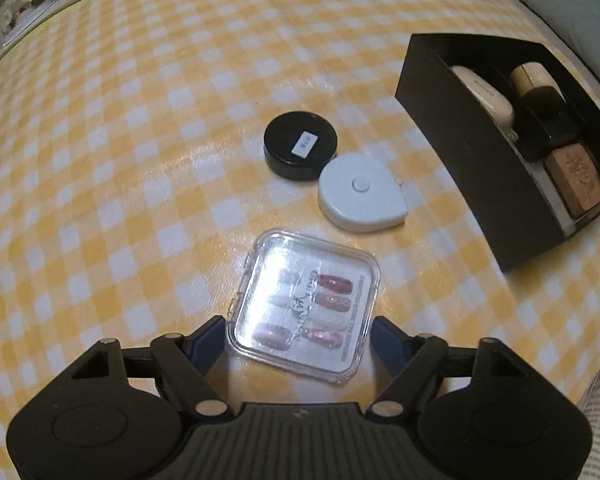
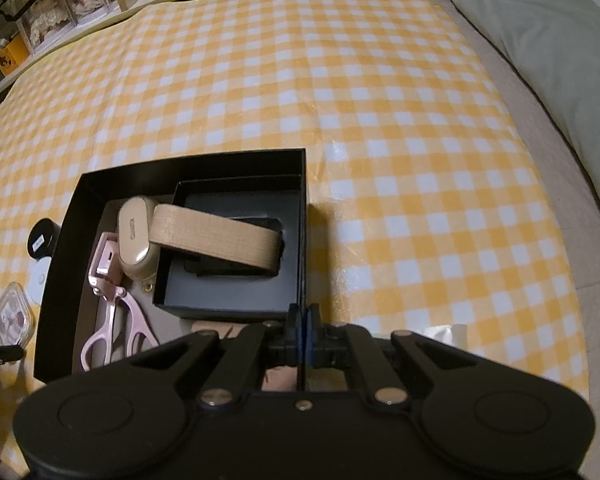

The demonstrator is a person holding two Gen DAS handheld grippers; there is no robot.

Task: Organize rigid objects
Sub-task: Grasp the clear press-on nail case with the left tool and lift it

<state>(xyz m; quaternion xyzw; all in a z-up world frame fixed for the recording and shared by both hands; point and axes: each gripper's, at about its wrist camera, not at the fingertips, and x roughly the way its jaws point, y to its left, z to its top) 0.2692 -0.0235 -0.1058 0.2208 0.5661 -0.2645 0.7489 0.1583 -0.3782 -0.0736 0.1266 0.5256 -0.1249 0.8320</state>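
My left gripper (image 1: 298, 330) is open, its jaws on either side of a clear plastic case of press-on nails (image 1: 306, 306) that lies flat on the yellow checked cloth. A black round jar (image 1: 300, 145) and a white tape measure (image 1: 363, 191) lie just beyond it. The black storage box (image 1: 476, 160) stands to the right. My right gripper (image 2: 303, 330) is shut on the near right wall of that black box (image 2: 303, 208). Inside are a beige case (image 2: 136, 240), a tan strap (image 2: 216, 236) over a smaller black box (image 2: 228, 284), and pink scissors (image 2: 116, 320).
A grey pillow (image 2: 540, 40) lies at the right edge of the cloth. Shelves with clutter (image 2: 52, 24) run along the far left. The nail case (image 2: 12, 312) and jar (image 2: 42, 236) show left of the box in the right wrist view.
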